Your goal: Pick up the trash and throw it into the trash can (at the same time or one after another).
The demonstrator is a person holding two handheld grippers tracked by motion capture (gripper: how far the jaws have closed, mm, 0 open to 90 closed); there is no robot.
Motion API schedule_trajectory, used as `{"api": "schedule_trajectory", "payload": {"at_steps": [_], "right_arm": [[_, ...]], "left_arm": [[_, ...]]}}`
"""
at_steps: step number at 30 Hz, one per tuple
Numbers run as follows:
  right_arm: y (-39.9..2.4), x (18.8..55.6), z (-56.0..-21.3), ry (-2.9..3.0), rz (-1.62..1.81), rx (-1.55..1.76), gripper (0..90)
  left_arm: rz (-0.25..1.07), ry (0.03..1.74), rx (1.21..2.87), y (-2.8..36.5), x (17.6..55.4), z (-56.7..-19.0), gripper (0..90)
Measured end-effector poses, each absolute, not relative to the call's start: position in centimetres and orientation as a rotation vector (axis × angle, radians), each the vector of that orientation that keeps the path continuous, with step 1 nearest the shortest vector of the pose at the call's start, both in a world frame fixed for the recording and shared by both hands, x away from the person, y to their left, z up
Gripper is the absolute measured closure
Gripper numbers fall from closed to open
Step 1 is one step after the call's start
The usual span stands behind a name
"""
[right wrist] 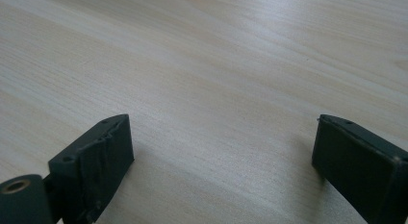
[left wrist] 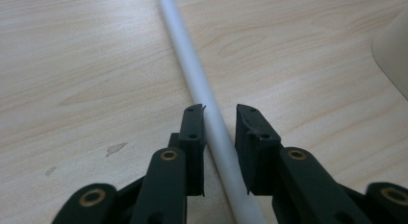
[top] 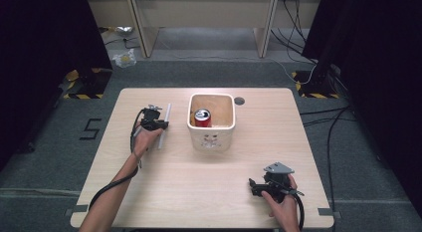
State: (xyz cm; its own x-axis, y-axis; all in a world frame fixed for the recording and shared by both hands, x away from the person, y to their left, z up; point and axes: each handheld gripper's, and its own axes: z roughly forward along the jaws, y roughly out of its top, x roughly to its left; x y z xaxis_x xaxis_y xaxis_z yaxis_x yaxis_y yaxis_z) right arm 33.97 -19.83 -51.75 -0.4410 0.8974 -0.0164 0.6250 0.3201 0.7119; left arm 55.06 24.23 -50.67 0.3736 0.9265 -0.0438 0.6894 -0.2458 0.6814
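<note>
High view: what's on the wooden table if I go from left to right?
Left gripper → thin white plastic tube → cream square bin with a red can inside → small dark round hole → right gripper.

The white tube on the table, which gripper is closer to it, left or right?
Left. The left gripper has its jaws on either side of the white tube. The right gripper sits apart near the table's front right, jaws open over bare wood.

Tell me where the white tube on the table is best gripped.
Grip the white tube across its thin round shaft, from above, jaws straddling it, as the left gripper does. It lies flat on the table, so only its sides offer hold.
</note>
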Motion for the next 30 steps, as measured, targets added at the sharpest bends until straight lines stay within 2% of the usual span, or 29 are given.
{"api": "schedule_trajectory", "payload": {"at_steps": [5, 19, 30], "right_arm": [[-19.8, 34.0, -51.8, 2.181, 0.9, 1.348, 7.4], [-19.8, 34.0, -51.8, 2.182, 0.899, 1.348, 7.4], [-19.8, 34.0, -51.8, 2.181, 0.9, 1.349, 7.4]], "left_arm": [[0.494, 1.378, 2.043, 24.1, 55.0, -50.6, 78.1], [0.47, 1.372, 2.017, 24.4, 54.9, -50.0, 79.7], [0.472, 1.309, 1.958, 24.7, 54.4, -46.4, 79.6]]}}
